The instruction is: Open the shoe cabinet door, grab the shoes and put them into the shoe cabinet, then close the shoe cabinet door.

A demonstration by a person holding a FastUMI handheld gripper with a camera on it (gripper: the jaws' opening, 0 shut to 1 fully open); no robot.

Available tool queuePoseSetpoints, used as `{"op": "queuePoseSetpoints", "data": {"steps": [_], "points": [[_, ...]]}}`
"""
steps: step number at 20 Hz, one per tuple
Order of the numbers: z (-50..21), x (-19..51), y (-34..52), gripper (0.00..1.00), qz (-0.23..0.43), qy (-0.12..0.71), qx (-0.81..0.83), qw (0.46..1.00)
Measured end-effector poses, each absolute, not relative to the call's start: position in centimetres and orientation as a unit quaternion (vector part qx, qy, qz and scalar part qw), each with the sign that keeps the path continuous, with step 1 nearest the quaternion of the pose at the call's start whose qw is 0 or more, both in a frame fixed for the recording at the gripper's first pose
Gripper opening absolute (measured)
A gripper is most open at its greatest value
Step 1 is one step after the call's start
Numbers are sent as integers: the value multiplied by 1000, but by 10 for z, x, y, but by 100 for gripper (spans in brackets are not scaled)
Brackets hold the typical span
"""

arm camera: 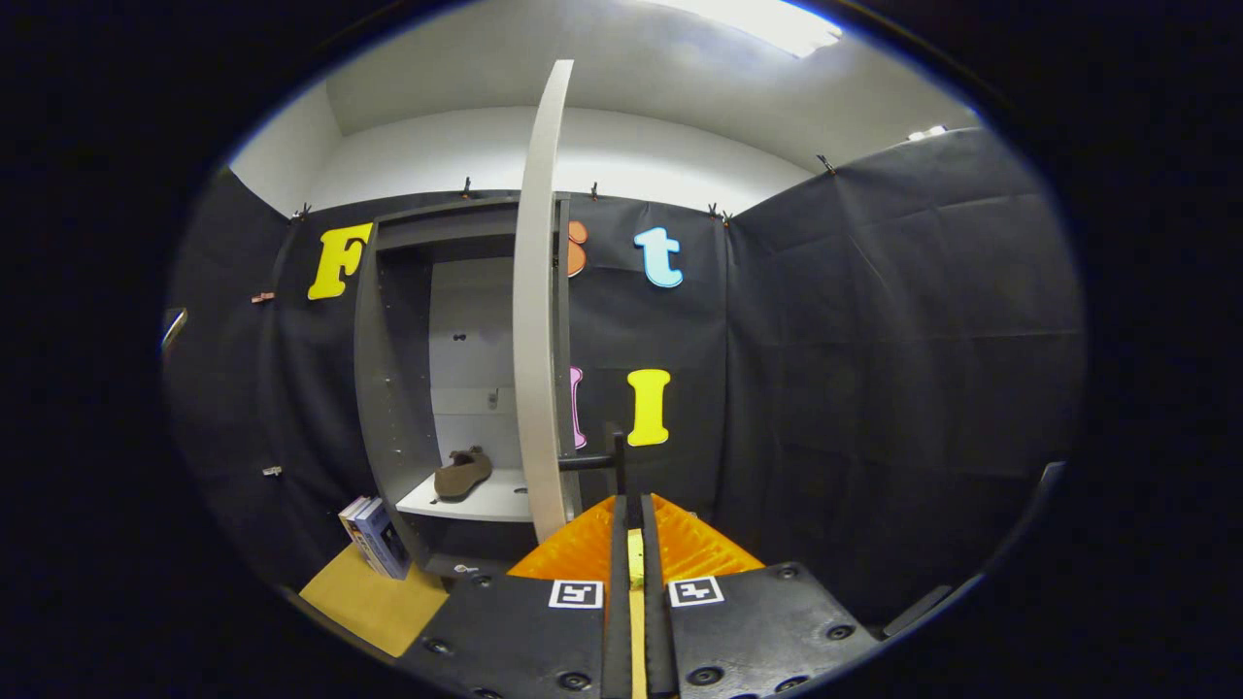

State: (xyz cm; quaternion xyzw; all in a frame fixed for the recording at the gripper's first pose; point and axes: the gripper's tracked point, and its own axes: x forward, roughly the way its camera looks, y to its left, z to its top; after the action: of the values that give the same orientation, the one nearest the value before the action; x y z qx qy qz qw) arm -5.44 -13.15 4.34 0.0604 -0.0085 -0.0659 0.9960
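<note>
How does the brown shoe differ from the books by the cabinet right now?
The brown shoe lies flat on the white shelf inside the shoe cabinet; the books stand upright on the floor outside it, leaning against its left side. The shoe is a soft rounded shape; the books are flat-sided blocks. Both sit left of the open door, whose dark handle the hand-held gripper appears shut on.
</note>
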Motion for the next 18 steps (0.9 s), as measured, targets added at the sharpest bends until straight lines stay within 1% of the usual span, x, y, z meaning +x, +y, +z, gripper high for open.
{"op": "queuePoseSetpoints", "data": {"steps": [1,2,3,4,5,6,7,8,10,12,13,18], "points": [[49,-61,-128,11,-61,-12,60,996],[52,-66,-124,15,-58,-14,56,997],[54,-70,-121,17,-52,-19,52,997],[57,-71,-110,17,-37,-19,51,998],[59,-76,-96,28,-19,-21,51,998],[62,-79,-84,36,-2,-22,53,998],[62,-80,-73,49,16,-21,56,998],[61,-81,-60,55,32,-16,62,997],[43,-79,-35,71,62,14,75,995],[20,-75,-10,95,86,54,83,991],[7,-73,1,97,93,73,87,989],[-92,-53,43,97,111,192,86,971]]}}
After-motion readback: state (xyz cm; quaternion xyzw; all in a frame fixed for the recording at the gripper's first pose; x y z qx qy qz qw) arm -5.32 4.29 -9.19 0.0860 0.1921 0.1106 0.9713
